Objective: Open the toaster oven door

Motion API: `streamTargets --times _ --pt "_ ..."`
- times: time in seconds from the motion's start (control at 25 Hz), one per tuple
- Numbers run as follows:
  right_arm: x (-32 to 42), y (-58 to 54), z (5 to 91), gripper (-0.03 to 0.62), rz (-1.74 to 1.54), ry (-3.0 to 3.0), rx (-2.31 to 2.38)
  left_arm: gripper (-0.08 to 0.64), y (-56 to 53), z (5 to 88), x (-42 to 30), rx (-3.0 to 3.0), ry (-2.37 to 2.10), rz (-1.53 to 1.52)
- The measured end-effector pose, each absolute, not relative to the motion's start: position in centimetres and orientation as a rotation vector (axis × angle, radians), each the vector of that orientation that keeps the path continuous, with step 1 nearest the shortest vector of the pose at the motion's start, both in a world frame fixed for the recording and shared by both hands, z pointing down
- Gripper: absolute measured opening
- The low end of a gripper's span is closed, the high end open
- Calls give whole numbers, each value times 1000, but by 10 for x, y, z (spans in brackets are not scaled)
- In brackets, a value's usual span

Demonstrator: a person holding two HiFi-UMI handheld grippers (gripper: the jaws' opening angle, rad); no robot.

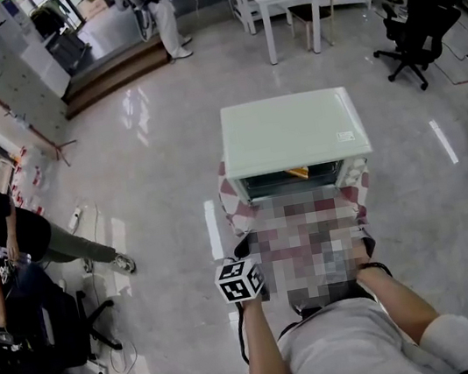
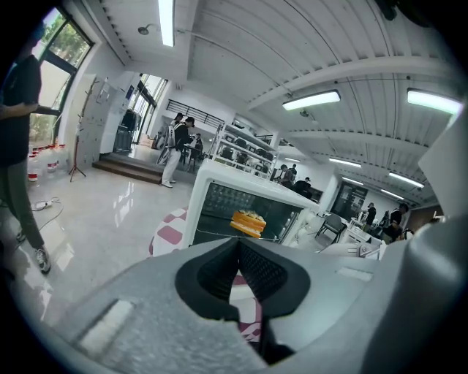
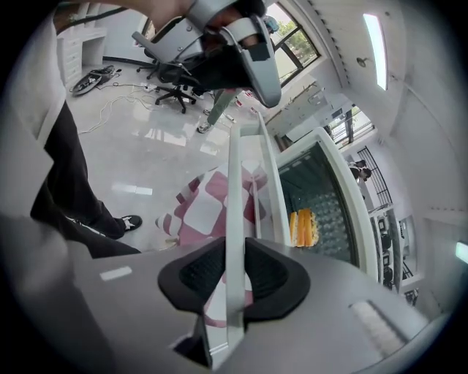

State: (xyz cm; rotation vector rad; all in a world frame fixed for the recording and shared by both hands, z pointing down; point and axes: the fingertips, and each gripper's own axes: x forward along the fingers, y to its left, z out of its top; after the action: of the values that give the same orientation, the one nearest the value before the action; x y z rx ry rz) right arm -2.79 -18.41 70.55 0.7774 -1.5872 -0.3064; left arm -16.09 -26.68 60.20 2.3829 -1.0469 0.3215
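Here the right gripper (image 3: 235, 257) is clamping the white handle bar (image 3: 234, 182) of the door (image 3: 269, 190), its dark pads pressing on the bar from both sides. The left gripper (image 2: 239, 245) is hanging empty, its jaws meeting at the tips with nothing between them. It is pointing at the oven's front from the person's side. Its marker cube (image 1: 239, 280) is showing just off the table's near left corner. The white toaster oven (image 1: 291, 132) is sitting on a small table draped in a red-and-white checked cloth (image 1: 236, 212). It is filling most of the top, with its front facing the near edge. A piece of orange-and-yellow layered food (image 3: 303, 228) is lying inside the oven. How far the door is standing open, I cannot tell.
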Motion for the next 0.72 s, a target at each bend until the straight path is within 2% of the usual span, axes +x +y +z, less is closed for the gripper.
streamTargets --times 0.72 --pt "-33 -155 720 61 -284 -1607 801 8 -280 619 -146 2335 -1091 338"
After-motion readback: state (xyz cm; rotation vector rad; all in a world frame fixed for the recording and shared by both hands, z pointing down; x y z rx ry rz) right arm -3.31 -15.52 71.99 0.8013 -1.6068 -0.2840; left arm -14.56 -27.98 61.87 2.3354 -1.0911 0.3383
